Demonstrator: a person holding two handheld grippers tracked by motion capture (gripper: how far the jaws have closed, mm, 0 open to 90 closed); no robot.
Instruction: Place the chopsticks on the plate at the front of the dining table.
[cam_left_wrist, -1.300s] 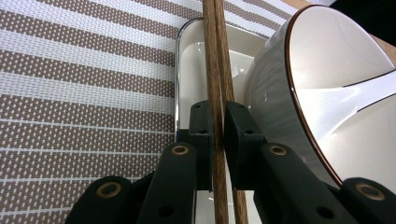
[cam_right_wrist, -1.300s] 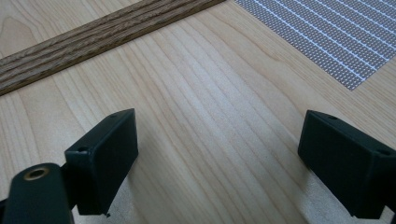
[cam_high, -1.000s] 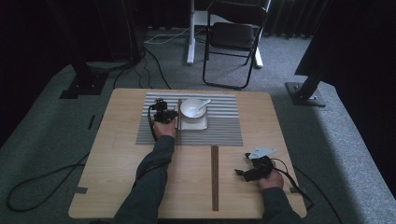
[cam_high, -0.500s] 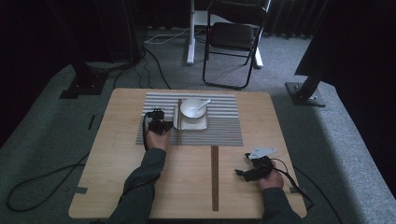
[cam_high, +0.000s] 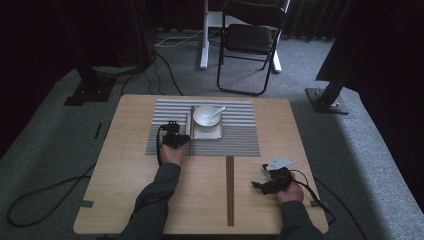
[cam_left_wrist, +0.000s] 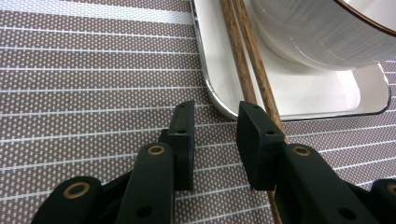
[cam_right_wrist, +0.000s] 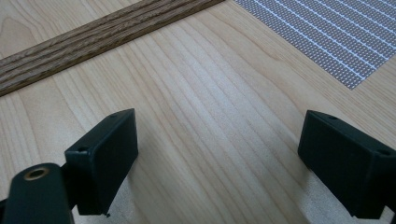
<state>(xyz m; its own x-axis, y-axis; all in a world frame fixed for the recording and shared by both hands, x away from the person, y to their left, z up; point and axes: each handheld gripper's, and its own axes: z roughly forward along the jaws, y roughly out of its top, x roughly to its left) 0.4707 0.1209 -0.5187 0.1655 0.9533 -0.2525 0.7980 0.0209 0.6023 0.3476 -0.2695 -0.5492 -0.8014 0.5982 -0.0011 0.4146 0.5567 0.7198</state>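
Left gripper: sits on the striped placemat toward the far middle of the bench, just short of the tray's near left corner; its fingers stand narrowly apart and hold nothing.
Chopsticks: a pair of thin brown wooden sticks lying along the left edge of the white tray, beside the bowl, their near ends running off the tray past the right-hand finger.
Handling: probably light, stiff and smooth, so apt to roll or splay when pinched; the pair wants squeezing together.
Where to hold: likely the near ends that overhang the tray rim, where the fingers can close from both sides clear of the bowl.
Bowl: white, glazed, with a spoon in it; looks breakable, best not nudged.
Right gripper: rests over bare wood near the bench's near right corner, fingers wide and empty.
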